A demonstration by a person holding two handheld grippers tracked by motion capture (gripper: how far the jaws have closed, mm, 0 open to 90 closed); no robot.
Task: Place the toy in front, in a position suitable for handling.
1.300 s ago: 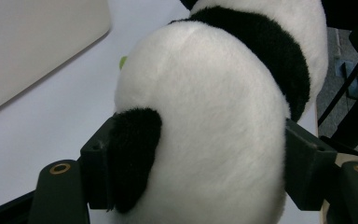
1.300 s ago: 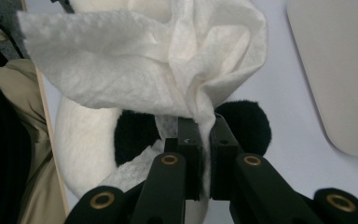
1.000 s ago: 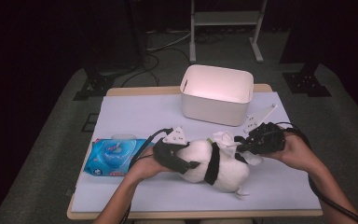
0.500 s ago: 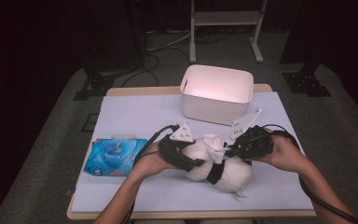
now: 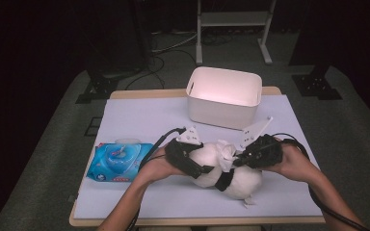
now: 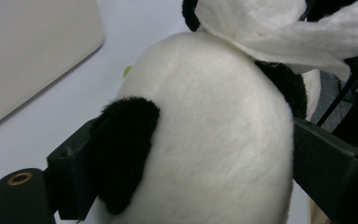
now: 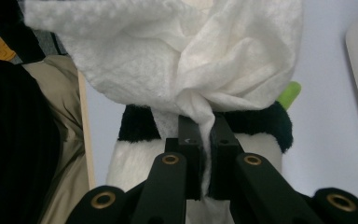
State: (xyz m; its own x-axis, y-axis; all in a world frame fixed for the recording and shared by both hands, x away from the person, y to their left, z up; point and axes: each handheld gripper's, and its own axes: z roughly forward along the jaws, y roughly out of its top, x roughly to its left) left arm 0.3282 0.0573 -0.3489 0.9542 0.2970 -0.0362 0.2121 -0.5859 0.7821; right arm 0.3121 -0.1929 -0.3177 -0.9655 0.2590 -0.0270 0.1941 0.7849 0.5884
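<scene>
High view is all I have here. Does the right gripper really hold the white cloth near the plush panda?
Observer: Yes. The right gripper has its fingers shut on a twisted corner of the crumpled white wipe.
Operator: And the left gripper, does it hold the toy?
Observer: The left gripper has the black and white plush panda between its fingers, which touch it on both sides. They have just been opening.
Operator: Is there any detail that I miss on the toy?
Observer: A small bright green piece sticks out beside its black fur.
</scene>
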